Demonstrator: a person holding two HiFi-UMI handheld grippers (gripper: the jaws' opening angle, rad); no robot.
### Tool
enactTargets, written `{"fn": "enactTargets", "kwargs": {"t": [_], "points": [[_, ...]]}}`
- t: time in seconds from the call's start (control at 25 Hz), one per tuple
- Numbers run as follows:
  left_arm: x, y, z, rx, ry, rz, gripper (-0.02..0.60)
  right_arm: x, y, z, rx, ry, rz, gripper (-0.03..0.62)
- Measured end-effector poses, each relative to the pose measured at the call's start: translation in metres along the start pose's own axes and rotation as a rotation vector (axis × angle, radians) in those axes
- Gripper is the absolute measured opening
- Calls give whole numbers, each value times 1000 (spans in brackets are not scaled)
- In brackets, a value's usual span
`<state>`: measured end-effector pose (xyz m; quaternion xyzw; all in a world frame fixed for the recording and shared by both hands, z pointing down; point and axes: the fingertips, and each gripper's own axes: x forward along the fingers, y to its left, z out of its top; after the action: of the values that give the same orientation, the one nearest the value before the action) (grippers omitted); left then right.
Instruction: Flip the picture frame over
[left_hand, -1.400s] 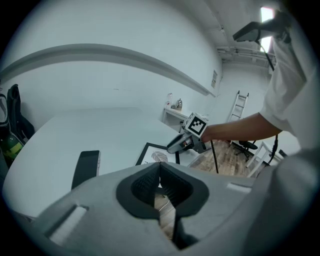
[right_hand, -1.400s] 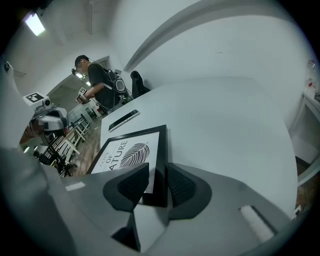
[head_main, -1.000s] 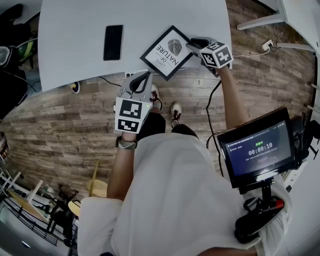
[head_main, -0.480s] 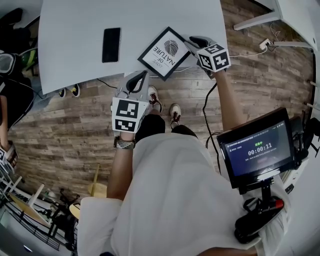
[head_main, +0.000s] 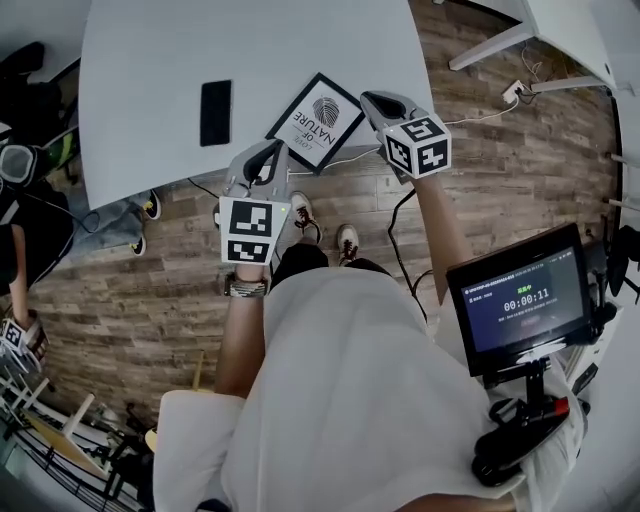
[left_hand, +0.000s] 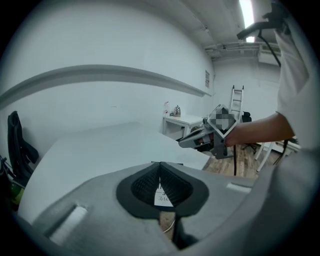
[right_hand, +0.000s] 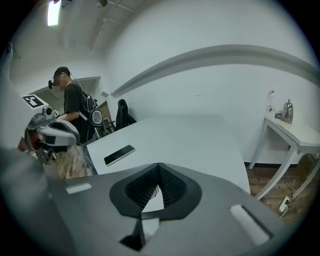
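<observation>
**Flip step: frame not yet gripped.**
The frame (head_main: 315, 122) lies flat, print up, at near edge of tabletop (head_main: 150, 60), right of phone (head_main: 215, 112), betw. both grippers. R gripper (head_main: 372, 98) hovers by its right corner; fingers (right_hand: 170, 187) have just closed, tips together, nothing betw. them. L gripper (head_main: 272, 150) near left corner, fingers (left_hand: 172, 185) also together, empty. Rec.: open R fingers, pinch one frame edge, lift & rotate; steady opposite edge w/ L; keep clear of phone.
</observation>
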<state>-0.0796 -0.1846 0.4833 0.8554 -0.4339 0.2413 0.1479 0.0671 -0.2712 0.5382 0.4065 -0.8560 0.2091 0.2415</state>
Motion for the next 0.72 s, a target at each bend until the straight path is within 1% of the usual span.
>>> {"fn": "enactTargets", "kwargs": {"t": [0.04,0.24,0.48,0.6,0.72], "points": [[-4,-2,9,21,-10,11,6,-11,3,7,-3,-15,-6,3],[-12,3,42,61,-66,50,6,-43,12,39,-17,-96,-32,3],[-19,12,79,103,-127,102,6,-73,22,79,-48,-179,-30,3],[-24,13,93,124,-157,115,6,-90,26,98,-104,-213,-52,3],[-33,9,116,132,-200,128,6,-112,31,123,-160,-256,-85,3]]}}
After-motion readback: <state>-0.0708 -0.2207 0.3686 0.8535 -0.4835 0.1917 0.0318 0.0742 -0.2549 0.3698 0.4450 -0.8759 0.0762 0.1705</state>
